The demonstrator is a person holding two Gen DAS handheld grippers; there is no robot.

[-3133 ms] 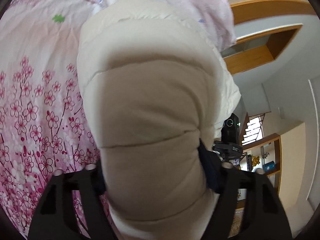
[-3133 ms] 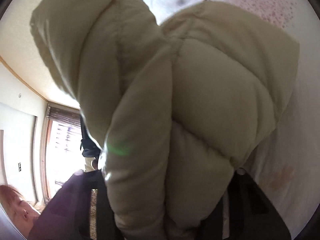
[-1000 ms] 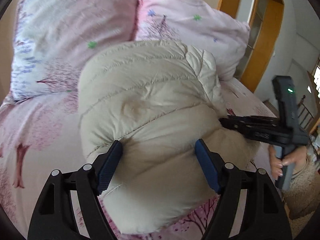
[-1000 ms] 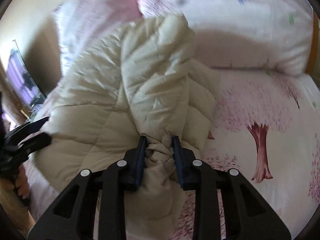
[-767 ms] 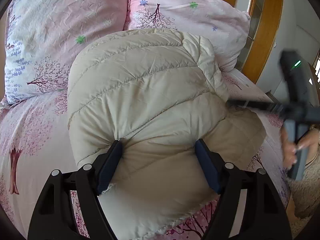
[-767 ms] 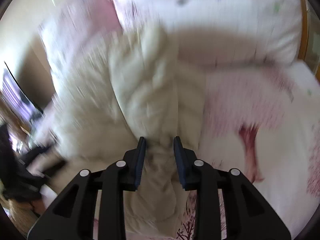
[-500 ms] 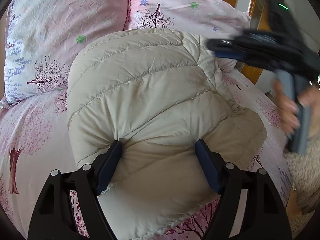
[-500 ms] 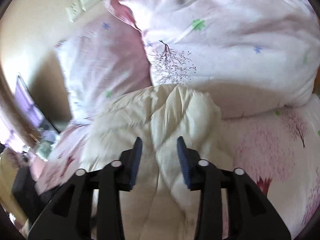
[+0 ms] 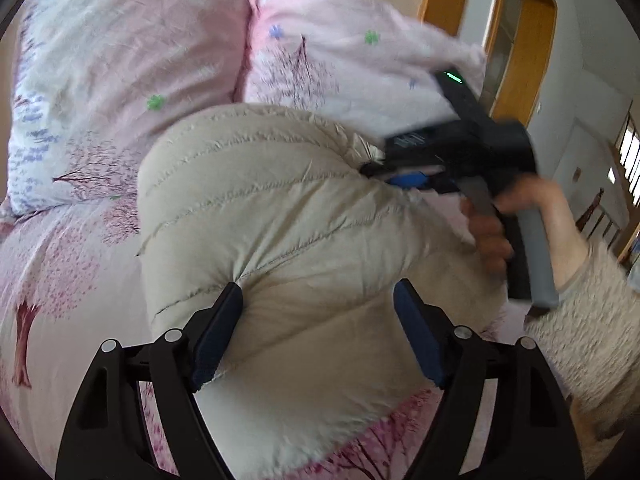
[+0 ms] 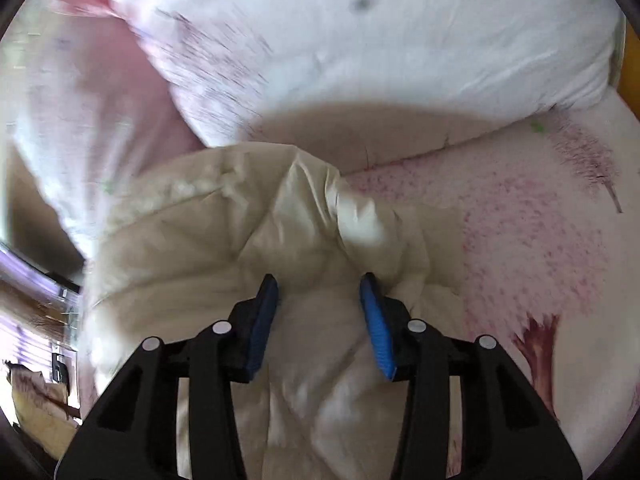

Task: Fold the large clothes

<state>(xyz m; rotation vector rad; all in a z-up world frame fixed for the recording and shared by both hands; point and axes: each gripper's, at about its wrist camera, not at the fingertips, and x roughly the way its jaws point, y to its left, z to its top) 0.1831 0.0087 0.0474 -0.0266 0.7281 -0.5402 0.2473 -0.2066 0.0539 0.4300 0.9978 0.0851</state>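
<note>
A cream quilted puffer jacket (image 9: 288, 216) lies bunched on the pink floral bed. My left gripper (image 9: 318, 300) is wide open with its blue pads on either side of the jacket's near bulge, not squeezing it. My right gripper (image 10: 318, 284) is open over the jacket's far crumpled edge (image 10: 312, 208), its pads apart by the fabric. In the left wrist view the right gripper (image 9: 404, 174) is at the jacket's far right side, held by a hand (image 9: 492, 236).
Two pink floral pillows (image 9: 132, 60) (image 9: 352, 56) stand behind the jacket at the head of the bed. The floral bedsheet (image 10: 532, 248) extends right. A wooden door frame (image 9: 524, 40) is at the right. A bedside shelf (image 10: 36, 280) lies left.
My right gripper let go of the jacket fold, lifted, and came down open at the jacket's far edge. My left gripper stayed open around the near bulge and tilted slightly.
</note>
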